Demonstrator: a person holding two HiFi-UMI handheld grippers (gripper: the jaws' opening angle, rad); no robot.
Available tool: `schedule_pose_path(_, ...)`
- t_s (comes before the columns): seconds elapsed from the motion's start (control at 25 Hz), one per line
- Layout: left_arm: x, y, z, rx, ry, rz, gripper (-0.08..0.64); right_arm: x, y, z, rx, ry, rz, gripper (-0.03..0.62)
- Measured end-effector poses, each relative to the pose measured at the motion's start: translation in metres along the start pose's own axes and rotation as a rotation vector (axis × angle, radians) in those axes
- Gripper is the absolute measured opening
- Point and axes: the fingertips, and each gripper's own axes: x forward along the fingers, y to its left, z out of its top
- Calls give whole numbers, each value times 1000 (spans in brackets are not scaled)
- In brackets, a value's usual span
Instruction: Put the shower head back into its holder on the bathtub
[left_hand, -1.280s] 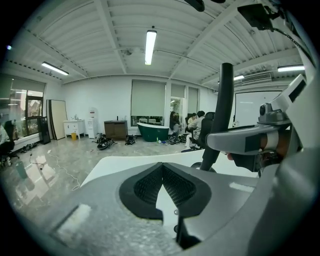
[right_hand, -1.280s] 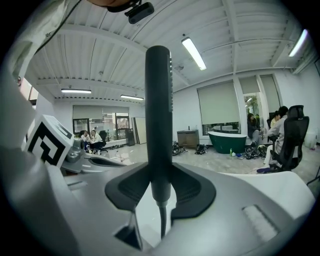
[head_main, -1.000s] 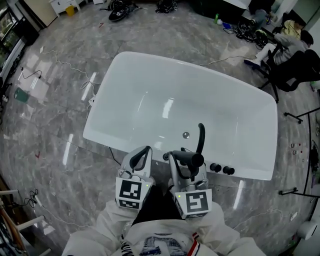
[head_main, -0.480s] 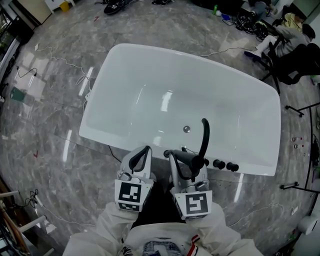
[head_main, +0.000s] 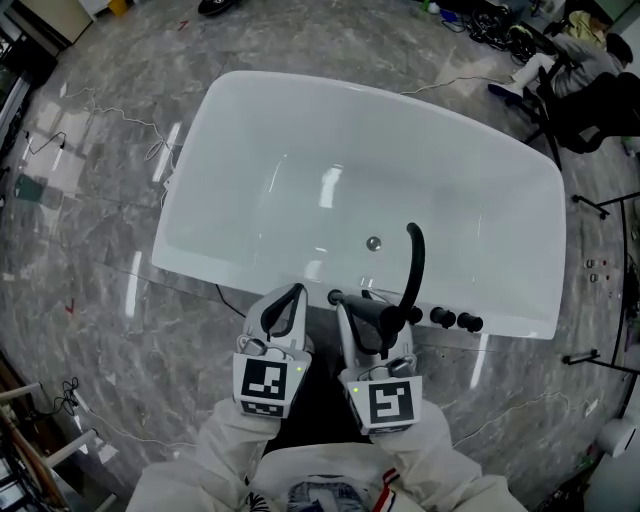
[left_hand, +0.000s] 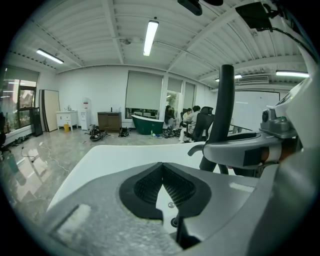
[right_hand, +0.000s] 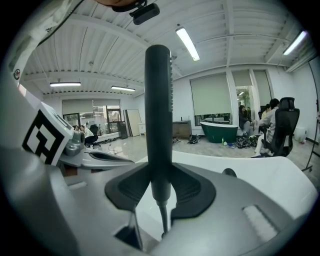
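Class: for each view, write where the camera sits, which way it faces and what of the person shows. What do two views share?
Head view: on the head, facing steeply down at the bathtub; sleeves, left hand-held gripper, right hand-held gripper.
Left gripper view: on that gripper, facing across the bathtub; shut empty jaws.
Right gripper view: likewise; jaws clamping the shower head.
Shared: all show the shower head.

No legible words, numbers or brands — only square markers, on left tool, on right tool
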Motion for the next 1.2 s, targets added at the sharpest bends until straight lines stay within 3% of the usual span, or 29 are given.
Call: schedule_pose_path(1.2, 16, 0, -74, -40, 91, -43, 0, 28, -2, -82, 13, 86, -87, 138)
